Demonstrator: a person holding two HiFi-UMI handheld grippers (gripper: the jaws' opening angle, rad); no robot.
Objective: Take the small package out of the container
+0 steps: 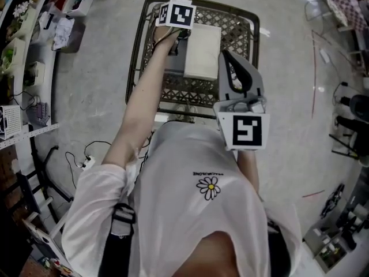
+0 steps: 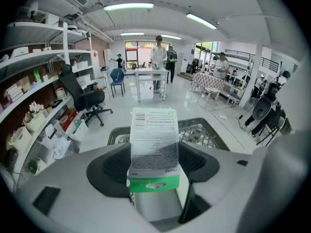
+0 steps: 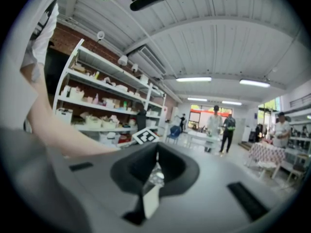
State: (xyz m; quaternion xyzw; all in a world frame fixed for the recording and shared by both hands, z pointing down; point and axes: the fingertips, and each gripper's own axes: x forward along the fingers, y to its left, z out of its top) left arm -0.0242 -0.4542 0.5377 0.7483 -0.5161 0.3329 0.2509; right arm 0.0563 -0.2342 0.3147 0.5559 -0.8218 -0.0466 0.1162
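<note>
The small package [image 2: 153, 140] is white with dense print and a green band at its near end. My left gripper [image 2: 153, 165] is shut on it and holds it above the wire basket [image 2: 200, 133]. In the head view the left gripper [image 1: 176, 16] is stretched out over the basket's [image 1: 136, 56] far left corner, and its marker cube hides the jaws and the package. A larger white box [image 1: 202, 51] lies inside the basket. My right gripper [image 1: 228, 56] hovers over the basket's near right side, jaws together with nothing between them [image 3: 156, 153].
The basket stands on a pale floor. Shelves [image 2: 34, 81] with boxes and an office chair [image 2: 86, 95] are to the left. A power strip and cables [image 1: 86, 161] lie on the floor at left. Several people stand by tables [image 2: 158, 57] far off.
</note>
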